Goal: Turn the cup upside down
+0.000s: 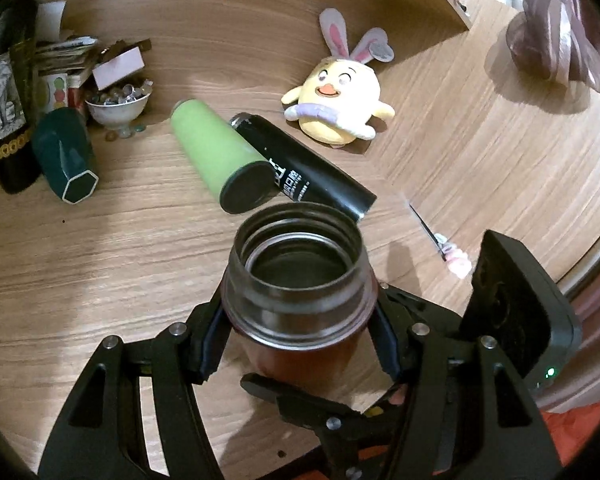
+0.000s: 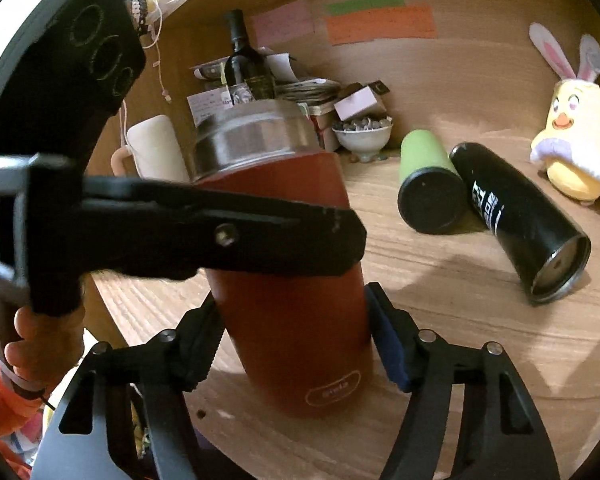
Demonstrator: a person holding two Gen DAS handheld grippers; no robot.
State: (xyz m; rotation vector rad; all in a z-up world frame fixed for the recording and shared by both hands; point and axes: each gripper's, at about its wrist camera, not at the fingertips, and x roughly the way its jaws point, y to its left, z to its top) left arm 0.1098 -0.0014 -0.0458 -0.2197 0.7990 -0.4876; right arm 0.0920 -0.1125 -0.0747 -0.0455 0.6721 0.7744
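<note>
A red cup (image 2: 292,280) with a steel threaded rim stands mouth up, held just above the wooden table (image 2: 480,360). In the left wrist view I look down into its open mouth (image 1: 296,264). My left gripper (image 1: 296,340) is shut on the cup just below the rim; its finger (image 2: 260,232) crosses the cup in the right wrist view. My right gripper (image 2: 296,344) is shut on the cup's lower body, one pad on each side.
A green cup (image 1: 220,156) and a black cup (image 1: 304,164) lie on their sides behind. A yellow plush chick (image 1: 340,100), a teal vase (image 1: 66,156), a bowl of beads (image 1: 118,104), a wine bottle (image 2: 242,56) and a white mug (image 2: 152,152) sit around.
</note>
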